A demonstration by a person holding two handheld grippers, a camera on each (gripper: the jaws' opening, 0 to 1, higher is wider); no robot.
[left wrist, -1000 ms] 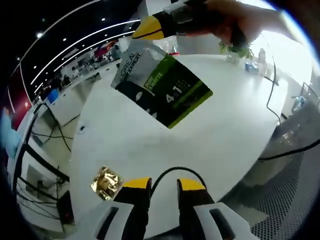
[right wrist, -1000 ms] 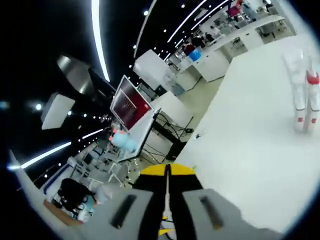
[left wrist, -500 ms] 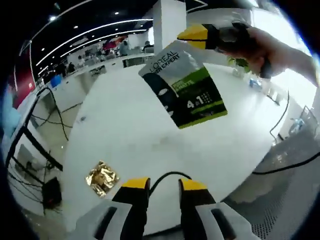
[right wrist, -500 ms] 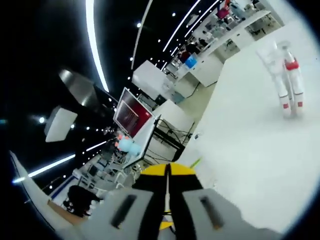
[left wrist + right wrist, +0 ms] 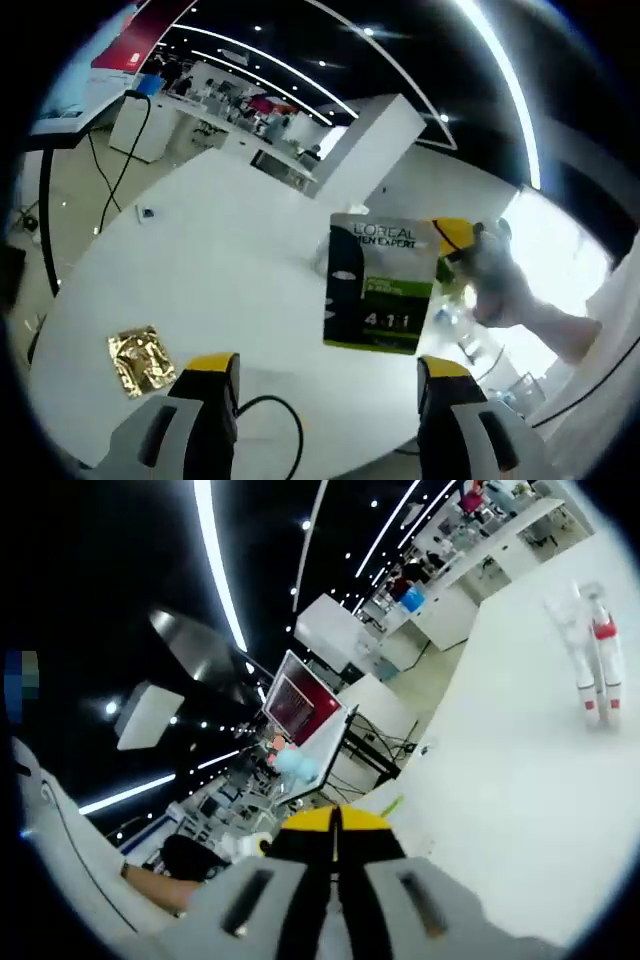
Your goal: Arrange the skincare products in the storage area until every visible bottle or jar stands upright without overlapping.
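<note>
A grey, black and green L'Oreal sachet [image 5: 380,285] hangs upright over the white table [image 5: 230,250]. My right gripper [image 5: 452,238] comes in from the right and is shut on the sachet's upper right corner, with a hand [image 5: 505,295] behind it. My left gripper [image 5: 326,368] is open wide just below the sachet, apart from it. In the right gripper view, my right gripper [image 5: 335,822] has its yellow tips pressed together, with a green sliver of the sachet [image 5: 391,805] edge-on beside them. Two white bottles with red bands [image 5: 592,660] stand upright on the table [image 5: 520,780].
A crumpled gold foil packet [image 5: 140,360] lies on the table near the left jaw. A small dark item [image 5: 147,212] sits near the table's far left edge. A white pillar [image 5: 375,140] and rows of desks stand beyond.
My left gripper's jaws have spread wide apart. The left view has swung round, and the sachet held by the right gripper now hangs lower, closer above the left jaws.
</note>
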